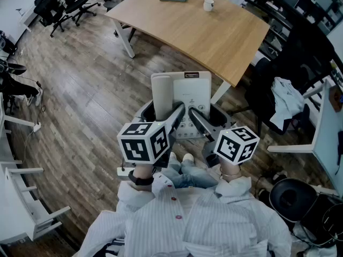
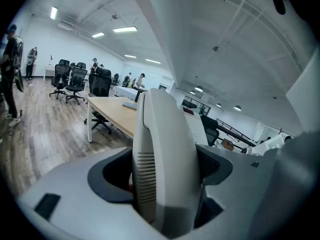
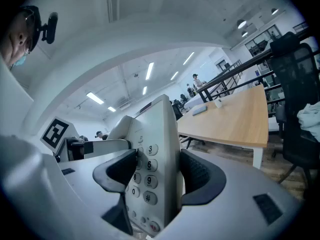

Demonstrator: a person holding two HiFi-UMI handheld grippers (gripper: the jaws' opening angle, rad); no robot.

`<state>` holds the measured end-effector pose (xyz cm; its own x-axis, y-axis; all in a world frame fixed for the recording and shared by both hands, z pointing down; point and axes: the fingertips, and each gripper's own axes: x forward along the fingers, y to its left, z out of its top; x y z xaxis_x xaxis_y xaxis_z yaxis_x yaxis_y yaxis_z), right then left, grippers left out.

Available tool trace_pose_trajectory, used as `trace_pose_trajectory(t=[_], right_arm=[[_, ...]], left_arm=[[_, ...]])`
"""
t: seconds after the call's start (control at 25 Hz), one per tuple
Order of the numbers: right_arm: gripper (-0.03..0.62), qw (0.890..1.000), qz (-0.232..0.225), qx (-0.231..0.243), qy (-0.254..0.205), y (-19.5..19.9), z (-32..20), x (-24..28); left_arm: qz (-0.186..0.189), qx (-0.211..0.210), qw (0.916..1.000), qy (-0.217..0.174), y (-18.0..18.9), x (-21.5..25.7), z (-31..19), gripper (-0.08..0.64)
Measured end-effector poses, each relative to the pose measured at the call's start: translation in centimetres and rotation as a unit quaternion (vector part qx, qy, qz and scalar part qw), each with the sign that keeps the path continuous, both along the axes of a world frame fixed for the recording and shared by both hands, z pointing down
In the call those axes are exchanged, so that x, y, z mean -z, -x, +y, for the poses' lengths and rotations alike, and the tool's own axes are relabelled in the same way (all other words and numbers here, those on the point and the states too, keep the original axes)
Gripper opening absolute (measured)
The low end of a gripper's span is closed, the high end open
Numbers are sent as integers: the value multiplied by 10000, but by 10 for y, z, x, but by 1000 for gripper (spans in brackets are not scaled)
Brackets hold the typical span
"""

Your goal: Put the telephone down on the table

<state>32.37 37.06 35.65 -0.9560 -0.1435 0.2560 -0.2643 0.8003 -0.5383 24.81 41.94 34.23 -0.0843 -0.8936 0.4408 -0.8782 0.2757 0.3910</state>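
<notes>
The telephone (image 1: 185, 98) is carried in the air short of the worktop (image 1: 214, 31), the left gripper (image 1: 174, 116) fingers pinching its handset side, the right gripper (image 1: 197, 118) fingers its keypad side; next, probably reach forward and lower it flat.

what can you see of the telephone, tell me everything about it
The telephone is an off-white plastic desk set. Its handset lies in the cradle along its left side, there is a dark strip at its top edge, and round numbered keys sit on its right. It is held in the air above the wood floor, short of the table. The left tool clamps the handset side and the right tool clamps the keypad edge.
</notes>
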Motion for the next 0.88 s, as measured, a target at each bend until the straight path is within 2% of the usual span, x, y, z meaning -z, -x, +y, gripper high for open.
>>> trace_pose_trajectory(t=[0.88], right_arm=[[280, 9996, -125, 226, 74, -21, -7, -2]], left_arm=[[-143, 259, 9996, -36, -23, 3, -4, 377]])
